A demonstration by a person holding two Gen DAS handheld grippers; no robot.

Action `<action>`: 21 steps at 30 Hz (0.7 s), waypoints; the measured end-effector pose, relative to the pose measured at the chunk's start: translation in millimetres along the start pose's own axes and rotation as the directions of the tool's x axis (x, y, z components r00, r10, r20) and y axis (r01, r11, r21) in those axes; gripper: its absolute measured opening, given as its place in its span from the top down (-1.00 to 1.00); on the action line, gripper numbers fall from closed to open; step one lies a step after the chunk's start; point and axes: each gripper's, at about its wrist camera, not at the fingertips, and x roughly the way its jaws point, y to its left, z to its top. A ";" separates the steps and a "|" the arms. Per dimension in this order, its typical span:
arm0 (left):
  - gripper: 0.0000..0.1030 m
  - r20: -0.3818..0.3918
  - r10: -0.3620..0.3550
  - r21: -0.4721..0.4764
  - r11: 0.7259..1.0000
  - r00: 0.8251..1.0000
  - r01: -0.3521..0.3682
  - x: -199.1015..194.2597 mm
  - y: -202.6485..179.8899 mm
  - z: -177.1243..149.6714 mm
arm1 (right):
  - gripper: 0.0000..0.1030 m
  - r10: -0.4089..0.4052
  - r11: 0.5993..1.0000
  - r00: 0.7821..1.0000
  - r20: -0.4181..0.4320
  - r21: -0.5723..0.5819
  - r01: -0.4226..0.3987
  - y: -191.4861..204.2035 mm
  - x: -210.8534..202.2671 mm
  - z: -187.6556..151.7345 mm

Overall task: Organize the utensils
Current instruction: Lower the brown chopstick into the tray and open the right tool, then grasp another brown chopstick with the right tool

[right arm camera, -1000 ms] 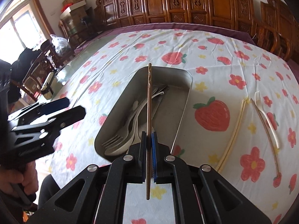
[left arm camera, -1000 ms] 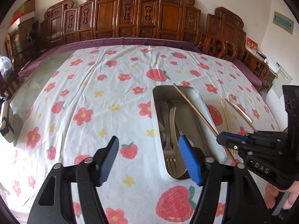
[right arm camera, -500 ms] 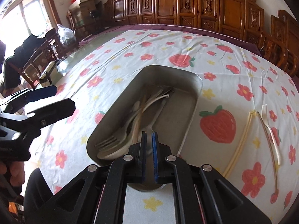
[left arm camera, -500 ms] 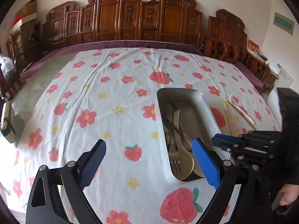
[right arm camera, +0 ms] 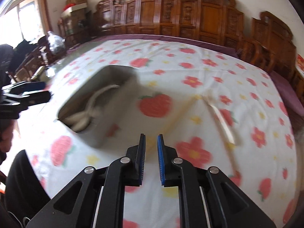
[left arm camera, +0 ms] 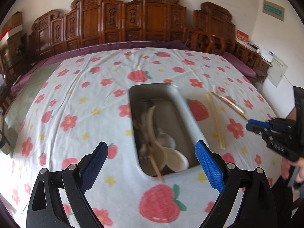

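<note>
A metal tray lies on the flowered tablecloth and holds forks, cream spoons and a brown chopstick whose end pokes over the near rim. My left gripper is wide open and empty just in front of the tray. Pale chopsticks and a pale fork lie on the cloth right of the tray. My right gripper is slightly open and empty, right of the tray, and also shows in the left wrist view. The right wrist view is blurred.
Carved wooden chairs line the far edge of the table. The cloth left of the tray carries only its print. A window and boxes are at the far left.
My right gripper let the brown chopstick go into the tray, opened a little and swung right away from the tray. My left gripper opened wider and moved right, closer to the tray.
</note>
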 end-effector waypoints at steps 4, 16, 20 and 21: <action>-0.74 0.016 -0.042 0.027 0.999 0.999 0.042 -7.3 -22.8 1.5 | 0.43 -0.052 0.998 0.998 -0.022 0.022 0.053 -38.1 6.6 -6.8; -0.74 -0.030 -0.133 0.098 0.986 0.991 0.135 11.6 -94.8 -4.5 | 0.43 -0.101 0.989 0.984 -0.149 0.089 0.115 -106.6 57.1 -22.5; -0.74 -0.050 -0.136 0.115 0.983 0.989 0.141 20.6 -111.1 -7.1 | 0.43 -0.101 0.989 0.982 -0.161 0.087 0.116 -109.5 66.1 -19.7; -0.74 -0.056 -0.135 0.119 0.983 0.989 0.141 23.2 -114.7 -7.2 | 0.43 -0.101 0.989 0.982 -0.159 0.087 0.116 -109.7 66.1 -18.8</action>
